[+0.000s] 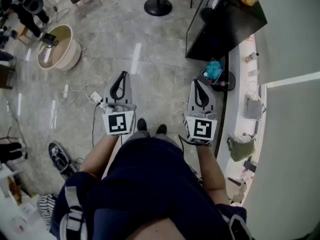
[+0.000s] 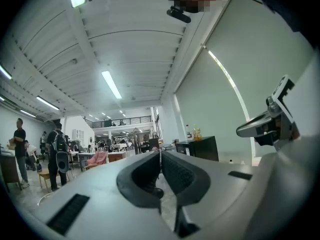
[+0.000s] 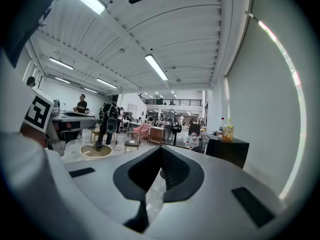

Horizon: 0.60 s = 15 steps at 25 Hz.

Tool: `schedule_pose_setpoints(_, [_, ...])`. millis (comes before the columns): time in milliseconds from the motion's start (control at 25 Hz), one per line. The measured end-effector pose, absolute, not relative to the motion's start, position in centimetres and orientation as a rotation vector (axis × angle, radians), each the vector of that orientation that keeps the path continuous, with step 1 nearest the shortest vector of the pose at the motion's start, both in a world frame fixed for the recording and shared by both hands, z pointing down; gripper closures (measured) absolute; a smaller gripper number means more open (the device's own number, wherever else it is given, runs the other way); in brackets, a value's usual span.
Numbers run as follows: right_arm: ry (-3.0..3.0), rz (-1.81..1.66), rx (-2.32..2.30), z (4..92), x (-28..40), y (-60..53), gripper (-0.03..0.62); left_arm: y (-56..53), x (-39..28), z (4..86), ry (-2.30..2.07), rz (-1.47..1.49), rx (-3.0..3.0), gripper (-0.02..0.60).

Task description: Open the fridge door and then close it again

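A low black fridge (image 1: 220, 26) stands against the white wall ahead and to the right, with bottles on its top. It also appears far off as the fridge (image 2: 197, 148) in the left gripper view and as the fridge (image 3: 229, 151) in the right gripper view. Its door looks closed. My left gripper (image 1: 122, 75) is held level over the floor, jaws shut with nothing between them, tips meeting at the left gripper (image 2: 160, 153). My right gripper (image 1: 196, 83) is beside it, nearer the fridge but well short of it. It is likewise shut and empty, shown as the right gripper (image 3: 161, 148).
A blue bag (image 1: 215, 70) lies by the fridge's near corner. A ledge (image 1: 252, 109) along the right wall carries small items. A round beige tub (image 1: 57, 46), floor cables (image 1: 92, 96) and a black stand base (image 1: 158, 6) are to the left. People (image 2: 57, 154) stand far back.
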State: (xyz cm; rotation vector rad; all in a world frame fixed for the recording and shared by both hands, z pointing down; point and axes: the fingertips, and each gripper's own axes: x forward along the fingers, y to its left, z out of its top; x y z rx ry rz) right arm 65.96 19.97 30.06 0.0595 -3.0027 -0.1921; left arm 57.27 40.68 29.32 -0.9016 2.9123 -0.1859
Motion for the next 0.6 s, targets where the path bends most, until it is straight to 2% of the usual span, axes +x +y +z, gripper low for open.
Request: schedule_pose_setpoints(600, [-3.052, -0.271, 0.009, 29.5, 66.1, 21.1, 0.576, 40.6, 57.6, 29.7, 2.922, -0.176, -0.905, 0.549])
